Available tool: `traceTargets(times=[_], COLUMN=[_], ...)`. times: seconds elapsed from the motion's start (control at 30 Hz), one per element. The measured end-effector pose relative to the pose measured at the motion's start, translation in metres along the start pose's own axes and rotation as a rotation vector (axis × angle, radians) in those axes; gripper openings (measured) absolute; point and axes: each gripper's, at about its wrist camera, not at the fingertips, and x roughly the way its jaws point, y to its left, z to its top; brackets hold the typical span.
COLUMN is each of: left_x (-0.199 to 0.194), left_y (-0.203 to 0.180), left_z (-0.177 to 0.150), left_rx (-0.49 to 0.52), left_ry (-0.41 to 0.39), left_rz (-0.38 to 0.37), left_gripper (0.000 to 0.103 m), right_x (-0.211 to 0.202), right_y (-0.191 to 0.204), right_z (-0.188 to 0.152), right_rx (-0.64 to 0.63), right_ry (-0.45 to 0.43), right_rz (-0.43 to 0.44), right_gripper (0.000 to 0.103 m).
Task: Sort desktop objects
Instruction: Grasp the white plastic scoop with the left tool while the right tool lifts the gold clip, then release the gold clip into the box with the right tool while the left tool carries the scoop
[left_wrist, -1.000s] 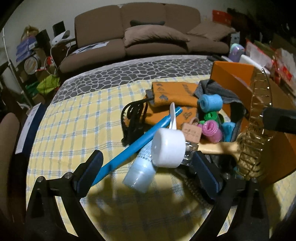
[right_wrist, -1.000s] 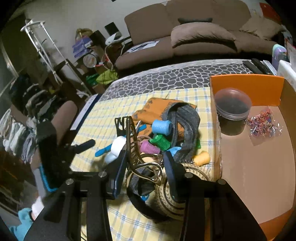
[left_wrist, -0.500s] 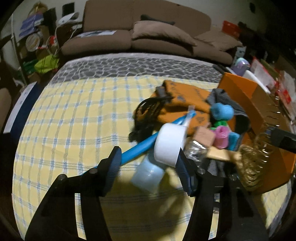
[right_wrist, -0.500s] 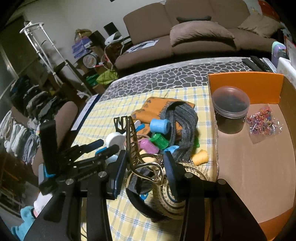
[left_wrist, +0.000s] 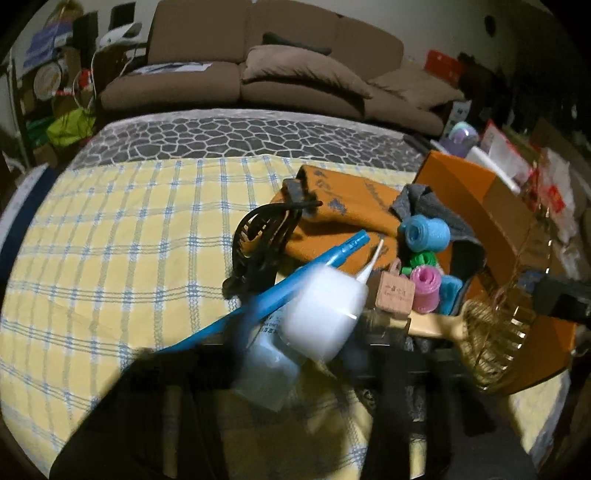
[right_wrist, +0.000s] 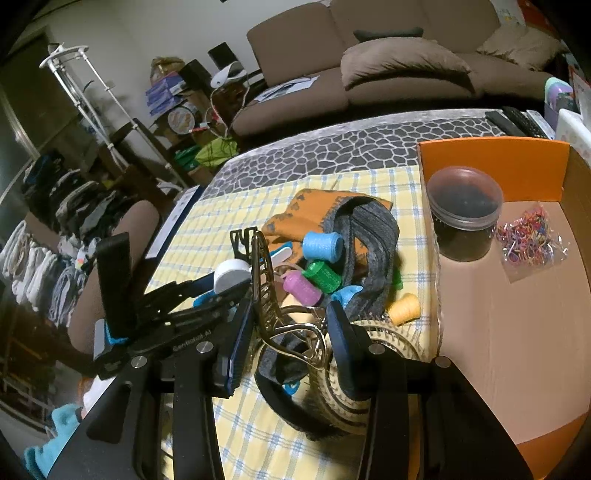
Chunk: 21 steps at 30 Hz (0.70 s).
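Observation:
A pale bottle with a white cap (left_wrist: 321, 314) lies at the near edge of the pile, beside a blue comb (left_wrist: 288, 291). My left gripper (left_wrist: 295, 343) is blurred and shut on that bottle; in the right wrist view its fingers (right_wrist: 199, 284) hug the white cap (right_wrist: 231, 275). My right gripper (right_wrist: 290, 336) is shut on a gold wire hair clip (right_wrist: 266, 288), held over the pile's right end. The same gold clip (left_wrist: 495, 332) shows in the left wrist view. An orange box (right_wrist: 498, 166) stands on the right.
The pile on the yellow checked cloth (left_wrist: 110, 240) holds a black hair claw (left_wrist: 258, 240), an orange cloth (left_wrist: 340, 206), a grey band (right_wrist: 369, 236), and blue (left_wrist: 424, 232), green and pink (left_wrist: 426, 290) rollers. A dark jar (right_wrist: 463, 210) and bagged elastics (right_wrist: 528, 236) sit in the box.
My left gripper's jaws came together from wide open onto the white-capped bottle, while the hand edged in and rolled a little. The right gripper and its gold clip stayed put.

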Motion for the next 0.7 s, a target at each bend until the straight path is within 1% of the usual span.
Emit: traceTargets(times=[0.1, 0.17, 0.27, 0.37, 0.53, 0.7], left_x=[-0.001, -0.004, -0.014, -0.028, -0.051, -0.067], left_y=[0.006, 0.009, 0.008, 0.003, -0.019, -0.055], left_z=[0.000, 0.002, 0.005, 0.012, 0.019, 0.020], left_rx=[-0.043, -0.064, -0.077, -0.087, -0.064, -0.022], left_ry=[-0.007, -0.011, -0.036, -0.066, -0.106, -0.123], left_rz=[-0.029, -0.025, -0.024, -0.041, -0.093, -0.148], left_gripper=[0.016, 0.016, 0.016, 0.016, 0.016, 0.016], right_x=[0.000, -0.001, -0.006, -0.012, -0.030, -0.054], right_y=[-0.001, -0.002, -0.006, -0.010, -0.020, -0.037], right_z=[0.000, 0.000, 0.001, 0.004, 0.007, 0.012], right_rx=[0.003, 0.008, 0.023, 0.041, 0.068, 0.108], right_ry=[0.000, -0.004, -0.015, -0.033, -0.070, -0.119], right_rz=[0.003, 0.008, 0.018, 0.020, 0.007, -0.011], right_gripper=[0.041, 0.041, 0.041, 0.041, 0.041, 0.041])
